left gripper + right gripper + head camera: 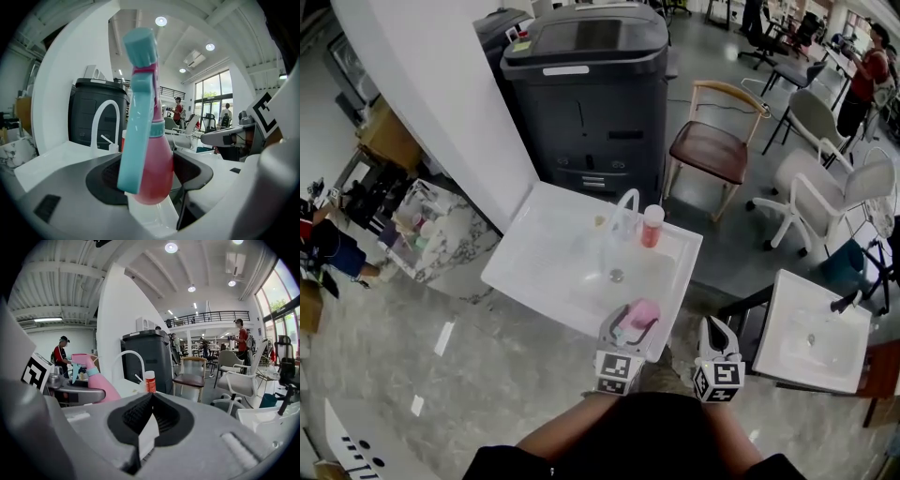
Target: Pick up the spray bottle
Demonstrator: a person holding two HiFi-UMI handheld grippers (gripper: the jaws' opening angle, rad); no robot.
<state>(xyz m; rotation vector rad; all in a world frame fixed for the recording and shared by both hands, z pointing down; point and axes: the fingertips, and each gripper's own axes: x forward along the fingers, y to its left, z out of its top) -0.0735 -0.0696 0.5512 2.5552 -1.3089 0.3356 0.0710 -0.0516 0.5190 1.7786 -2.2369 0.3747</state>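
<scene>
Your left gripper [628,330] is clamped on the pink spray bottle [645,312] at the six o'clock rim of the white sink [534,246]. At its three o'clock, your right gripper [719,330] has its jaws pressed together, empty. The faucet [626,202] stands at twelve o'clock.

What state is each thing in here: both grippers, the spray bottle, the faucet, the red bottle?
Left gripper: shut on the spray bottle.
Spray bottle: held near upright, nozzle on top.
Right gripper: jaws together, nothing between them.
Faucet: no water seen running.
Red bottle: upright on the sink, white cap on.
</scene>
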